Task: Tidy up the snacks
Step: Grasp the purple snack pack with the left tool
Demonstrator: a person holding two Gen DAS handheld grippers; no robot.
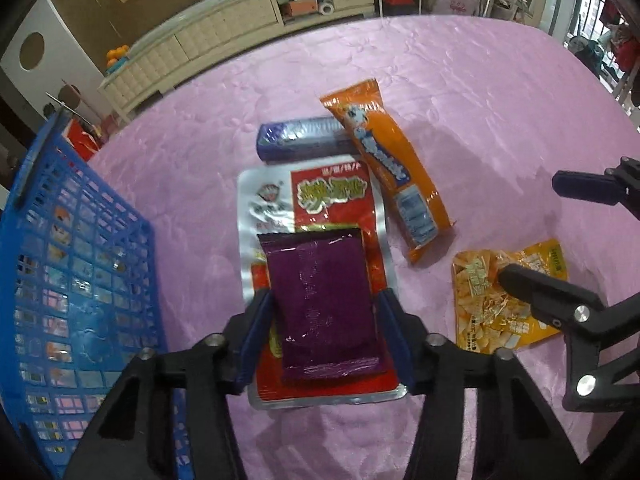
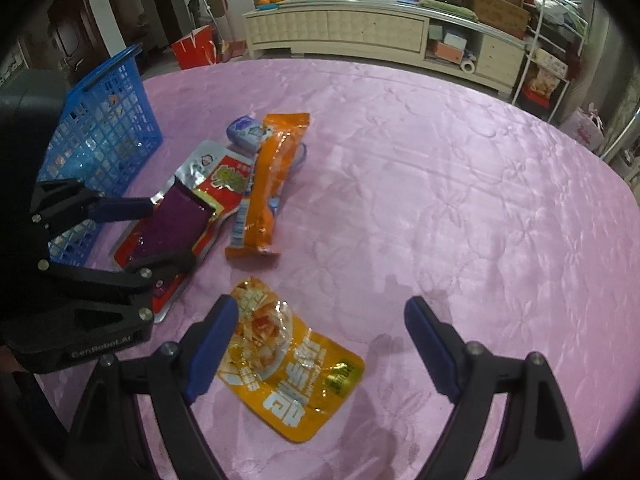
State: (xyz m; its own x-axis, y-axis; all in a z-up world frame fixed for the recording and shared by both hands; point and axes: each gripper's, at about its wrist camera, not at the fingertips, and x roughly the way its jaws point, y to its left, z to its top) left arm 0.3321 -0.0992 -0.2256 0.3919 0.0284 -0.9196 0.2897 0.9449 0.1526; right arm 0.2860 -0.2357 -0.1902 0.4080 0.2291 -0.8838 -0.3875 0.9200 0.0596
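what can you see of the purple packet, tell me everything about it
The purple packet is a small, flat, rectangular pouch of glossy film, plain dark purple with crimped seals at both short ends. It sits between the blue fingers of the left gripper, which press its long edges, over the larger red and silver packet; whether it rests on that one or is lifted clear I cannot tell. The blue basket stands to its left. No print is legible on it.
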